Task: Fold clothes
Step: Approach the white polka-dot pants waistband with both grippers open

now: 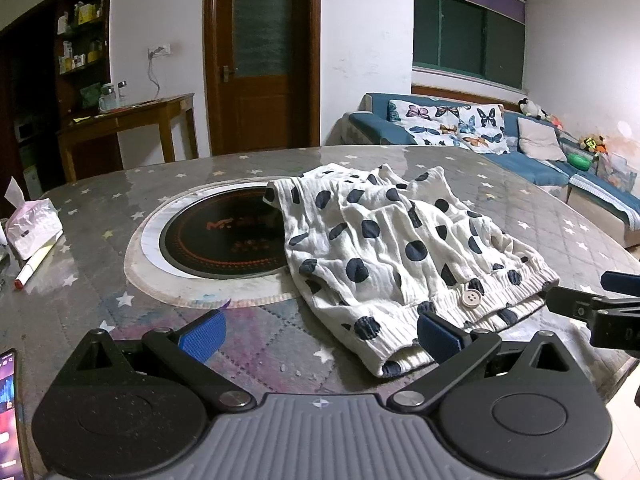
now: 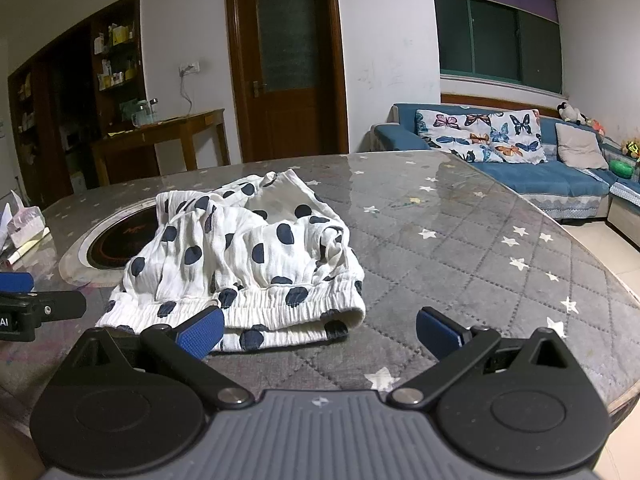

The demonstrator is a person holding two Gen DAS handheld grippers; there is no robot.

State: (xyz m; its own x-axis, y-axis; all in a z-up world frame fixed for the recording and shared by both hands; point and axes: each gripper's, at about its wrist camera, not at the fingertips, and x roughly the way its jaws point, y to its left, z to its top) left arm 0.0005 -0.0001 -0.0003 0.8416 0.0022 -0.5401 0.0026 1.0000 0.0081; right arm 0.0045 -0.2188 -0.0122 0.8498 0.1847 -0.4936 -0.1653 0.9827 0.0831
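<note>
Garment: white crinkled cotton shorts with navy polka dots (image 1: 384, 248), lying rumpled on the counter, elastic waistband toward the near edge, one cream button (image 1: 472, 298) showing at the band.
Counter: round top under a grey quilted cover with white stars (image 2: 480, 248); a round black inset cooktop (image 1: 224, 236) sits at centre, and the shorts' far-left corner overlaps it.
Left hand-held gripper (image 1: 320, 332): blue-padded fingers spread wide, holding nothing; its right finger is at the waistband's near corner, though contact cannot be judged.
Right hand-held gripper (image 2: 320, 330): fingers spread, empty; left finger just in front of the waistband, right finger over bare cover.
Left of counter: pink tissue pack (image 1: 32, 224), white marker with red cap (image 1: 36, 260), phone edge (image 1: 10, 416).
</note>
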